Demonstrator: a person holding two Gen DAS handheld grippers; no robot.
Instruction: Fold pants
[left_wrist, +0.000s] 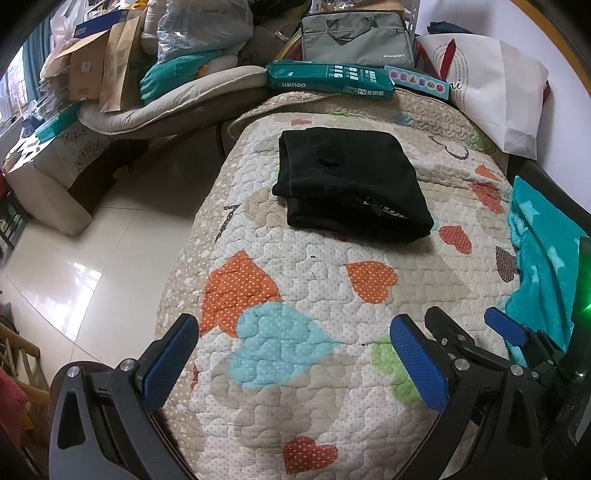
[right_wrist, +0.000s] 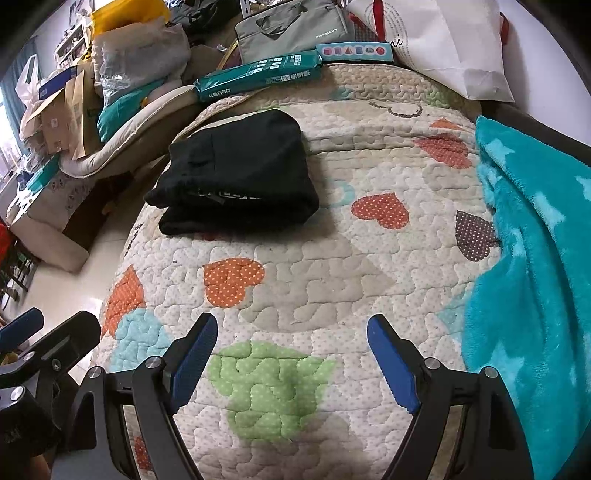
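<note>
The black pants (left_wrist: 347, 181) lie folded into a thick rectangle on the heart-patterned quilt (left_wrist: 314, 302), toward its far end. They also show in the right wrist view (right_wrist: 240, 173), at the quilt's (right_wrist: 332, 266) left edge. My left gripper (left_wrist: 295, 354) is open and empty, low over the near part of the quilt, well short of the pants. My right gripper (right_wrist: 291, 358) is open and empty beside it, to the right. The right gripper's fingers (left_wrist: 506, 328) show at the lower right of the left wrist view.
A teal star blanket (right_wrist: 535, 258) lies along the quilt's right side. A green paper ream (left_wrist: 328, 79), a grey laptop bag (left_wrist: 354, 37) and a white paper bag (left_wrist: 495, 88) crowd the far end. The tiled floor (left_wrist: 92, 258) and piled boxes (left_wrist: 92, 70) are left.
</note>
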